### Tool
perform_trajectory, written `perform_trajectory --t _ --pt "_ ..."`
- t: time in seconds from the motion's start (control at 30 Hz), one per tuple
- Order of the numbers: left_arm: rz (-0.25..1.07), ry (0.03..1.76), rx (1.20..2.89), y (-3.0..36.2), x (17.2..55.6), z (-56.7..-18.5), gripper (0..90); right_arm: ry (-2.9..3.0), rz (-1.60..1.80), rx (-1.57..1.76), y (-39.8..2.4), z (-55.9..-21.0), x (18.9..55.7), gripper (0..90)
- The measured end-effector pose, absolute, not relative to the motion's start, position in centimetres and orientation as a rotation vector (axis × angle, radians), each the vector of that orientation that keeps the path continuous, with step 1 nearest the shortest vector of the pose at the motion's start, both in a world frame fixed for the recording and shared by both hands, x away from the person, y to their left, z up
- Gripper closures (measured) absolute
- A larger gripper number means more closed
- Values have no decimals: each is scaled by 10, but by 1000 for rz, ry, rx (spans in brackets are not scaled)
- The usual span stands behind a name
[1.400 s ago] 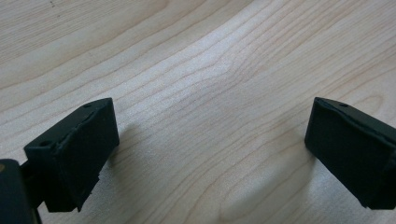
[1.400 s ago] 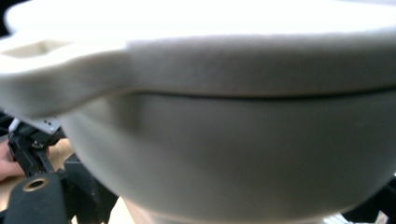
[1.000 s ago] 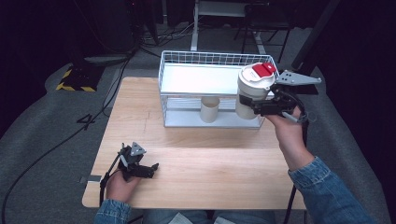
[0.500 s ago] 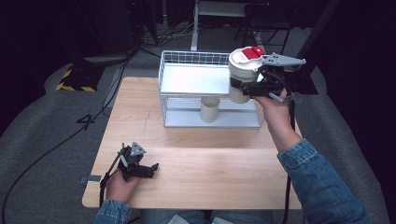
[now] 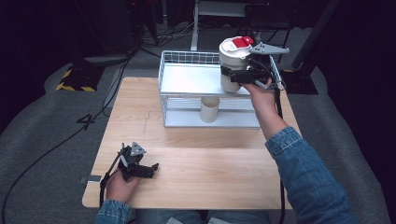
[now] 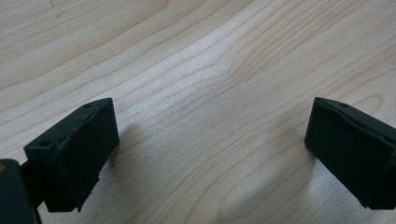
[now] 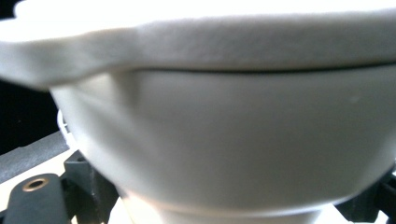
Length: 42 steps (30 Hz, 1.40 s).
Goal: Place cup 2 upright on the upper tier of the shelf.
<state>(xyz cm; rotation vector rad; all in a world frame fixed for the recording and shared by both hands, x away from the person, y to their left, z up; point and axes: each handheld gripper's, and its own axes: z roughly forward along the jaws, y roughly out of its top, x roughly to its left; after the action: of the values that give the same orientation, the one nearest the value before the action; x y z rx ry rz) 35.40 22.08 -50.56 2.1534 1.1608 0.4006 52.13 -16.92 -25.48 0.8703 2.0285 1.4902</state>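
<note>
Near the person, the left gripper (image 5: 150, 166) rests low on the wooden table (image 5: 210, 172). The wood is pale and smooth, with wavy grain lines. The gripper's two black, blocky jaws are spread wide apart, with bare wood between them and nothing held.

Farther away stands a white wire basket (image 5: 187, 58) with two flat shelves. A small, cream-colored cup (image 5: 209, 109) stands upright on the lower shelf.

The right gripper (image 5: 233, 74) is held up at the far right end of the basket, over the top shelf. Its jaws pinch a white, round container (image 5: 232, 63) from both sides. The container looks like smooth plastic. It stands upright, and its white lid has a red tab (image 5: 242, 41) on top. In the right gripper view, the container (image 7: 233, 154) sits very close, with a thick lid rim sticking out over its body.
</note>
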Motion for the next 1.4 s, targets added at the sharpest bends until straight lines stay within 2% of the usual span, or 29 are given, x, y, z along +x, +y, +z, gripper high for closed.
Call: perform_trajectory --t 0.57,1.4 --pt "400 1161 2152 221 354 -506 35 2001 1516 923 -152 -270 556 132" --pt "401 1160 2153 221 354 -506 35 2005 1518 942 -149 -279 566 131"
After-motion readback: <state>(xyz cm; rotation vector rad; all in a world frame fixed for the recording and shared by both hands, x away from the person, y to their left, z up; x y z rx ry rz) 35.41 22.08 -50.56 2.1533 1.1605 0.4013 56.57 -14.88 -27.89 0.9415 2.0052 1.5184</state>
